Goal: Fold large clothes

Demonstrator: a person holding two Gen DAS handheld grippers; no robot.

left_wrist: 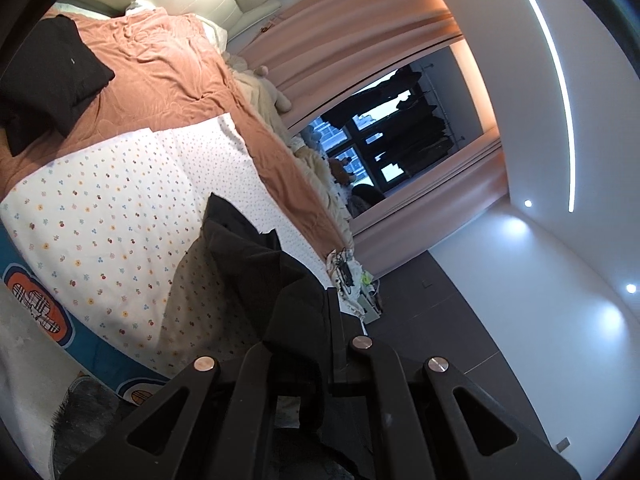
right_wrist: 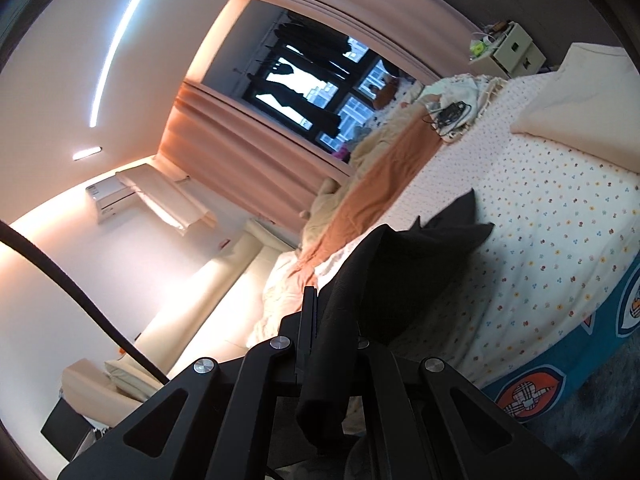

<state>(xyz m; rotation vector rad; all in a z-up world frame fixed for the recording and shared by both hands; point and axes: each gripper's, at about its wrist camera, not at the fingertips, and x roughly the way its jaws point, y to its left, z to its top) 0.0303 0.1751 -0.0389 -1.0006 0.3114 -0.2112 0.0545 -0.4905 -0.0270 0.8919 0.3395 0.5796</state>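
A black garment [left_wrist: 256,256] hangs lifted above the bed, held at two places. My left gripper [left_wrist: 316,320] is shut on one part of it; the cloth bunches over the fingers and hides the left finger. My right gripper [right_wrist: 328,308] is shut on another part of the same black garment [right_wrist: 404,264], which drapes down between the fingers. The flower-print sheet [left_wrist: 112,216] of the bed lies below the garment, and it also shows in the right wrist view [right_wrist: 540,208]. A second black cloth item [left_wrist: 48,76] lies folded on the orange blanket [left_wrist: 160,68].
The bed has a blue cartoon-print edge [right_wrist: 592,344]. Plush toys and cream bedding [left_wrist: 280,96] line the window side. Pink curtains [right_wrist: 240,136] frame a dark window. A bedside table [right_wrist: 508,48] with clutter stands past the bed. Cables [right_wrist: 448,116] lie on the bedding.
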